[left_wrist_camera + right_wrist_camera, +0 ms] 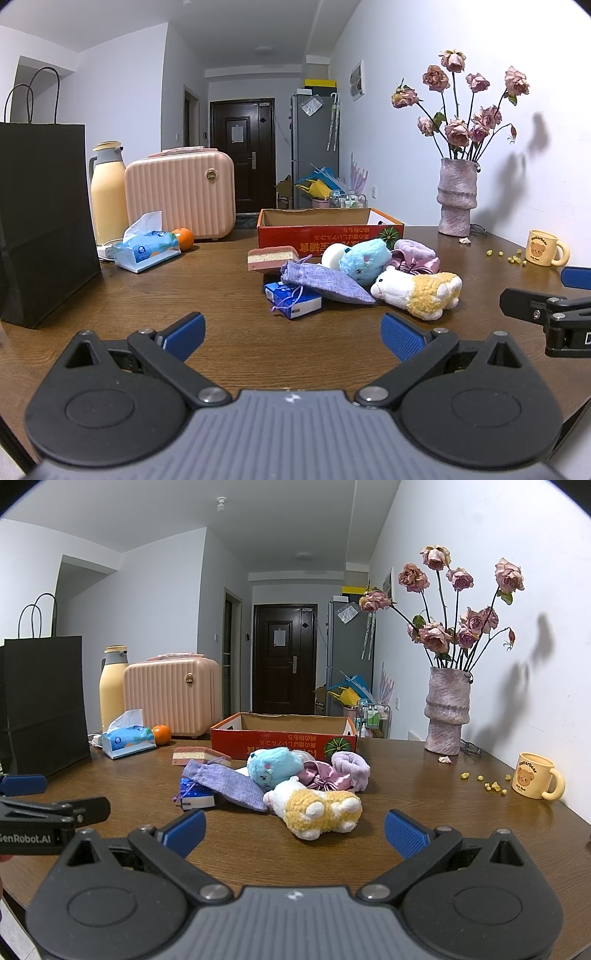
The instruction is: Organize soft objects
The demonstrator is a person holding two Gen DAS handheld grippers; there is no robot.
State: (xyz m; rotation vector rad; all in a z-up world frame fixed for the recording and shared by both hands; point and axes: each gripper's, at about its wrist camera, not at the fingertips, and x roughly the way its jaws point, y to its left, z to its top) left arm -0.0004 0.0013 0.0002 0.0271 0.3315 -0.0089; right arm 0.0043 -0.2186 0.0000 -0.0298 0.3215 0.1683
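Soft-toy pile: lamb plush (317, 808), blue plush (271, 766), lilac pouch (225, 784) heaped before the open carton (282, 734), presumably their bin. Our left gripper (293, 338) and right gripper (295, 827) gape wide, empty.

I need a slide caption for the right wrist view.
Open right gripper facing yellow-white plush before the red box.

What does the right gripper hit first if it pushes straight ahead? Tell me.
Most likely the yellow-and-white plush, lying right ahead of the open right gripper with bare table between. Depth is hard to judge.
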